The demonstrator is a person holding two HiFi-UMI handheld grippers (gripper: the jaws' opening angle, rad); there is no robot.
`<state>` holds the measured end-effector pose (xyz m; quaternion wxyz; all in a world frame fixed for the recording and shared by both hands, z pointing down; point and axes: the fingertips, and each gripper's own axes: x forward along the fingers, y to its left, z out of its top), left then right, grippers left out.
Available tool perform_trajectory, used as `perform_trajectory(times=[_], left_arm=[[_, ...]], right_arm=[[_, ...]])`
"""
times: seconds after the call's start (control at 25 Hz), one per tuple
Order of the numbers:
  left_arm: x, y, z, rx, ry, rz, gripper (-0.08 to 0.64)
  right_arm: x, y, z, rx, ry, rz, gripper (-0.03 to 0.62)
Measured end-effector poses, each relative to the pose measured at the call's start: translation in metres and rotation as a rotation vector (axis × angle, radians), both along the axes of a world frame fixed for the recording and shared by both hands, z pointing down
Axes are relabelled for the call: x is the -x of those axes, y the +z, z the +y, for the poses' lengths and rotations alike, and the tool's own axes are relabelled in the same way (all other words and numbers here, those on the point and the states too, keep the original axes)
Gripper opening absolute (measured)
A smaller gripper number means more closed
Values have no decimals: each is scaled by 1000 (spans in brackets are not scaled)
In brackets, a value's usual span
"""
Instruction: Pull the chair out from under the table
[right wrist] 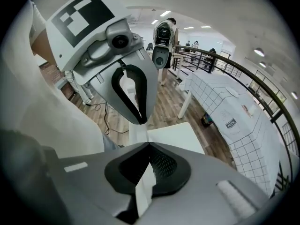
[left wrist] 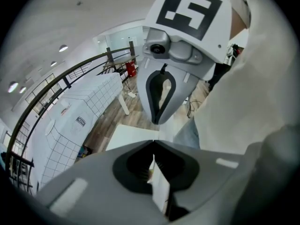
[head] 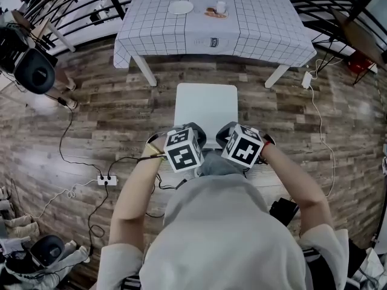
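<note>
A round white plate [head: 181,7] and a small white cup [head: 221,6] sat close together at twelve o'clock. On the brown wood-plank floor [head: 103,110], a white power strip [head: 107,179] lay at eight o'clock and a white power adapter [head: 306,79] at two o'clock.

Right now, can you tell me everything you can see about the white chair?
The chair is plain white, with a smooth squarish seat and rounded corners; it looks like plastic or painted wood. It stands upright on the wooden floor, clear of the checked table, just before the person. The left gripper and the right gripper pinch the top of its thin backrest, fingers shut on it. Its legs are hidden.
</note>
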<state>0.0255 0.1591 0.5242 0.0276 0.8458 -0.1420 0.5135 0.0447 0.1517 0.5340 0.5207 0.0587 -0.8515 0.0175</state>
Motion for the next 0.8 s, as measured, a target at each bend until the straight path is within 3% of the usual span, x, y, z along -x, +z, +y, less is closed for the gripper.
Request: perform_trajectory(times=[0.32, 0.52, 0.8], left_arm=[[-4, -15, -32, -19, -244, 200, 9], [-3, -28, -53, -61, -391, 333, 9], [2, -59, -81, -140, -608, 556, 9]], right_arm=[[4, -14, -28, -19, 209, -158, 0], [1, -29, -52, -43, 386, -287, 0], [-4, -58, -75, -83, 563, -495, 0]])
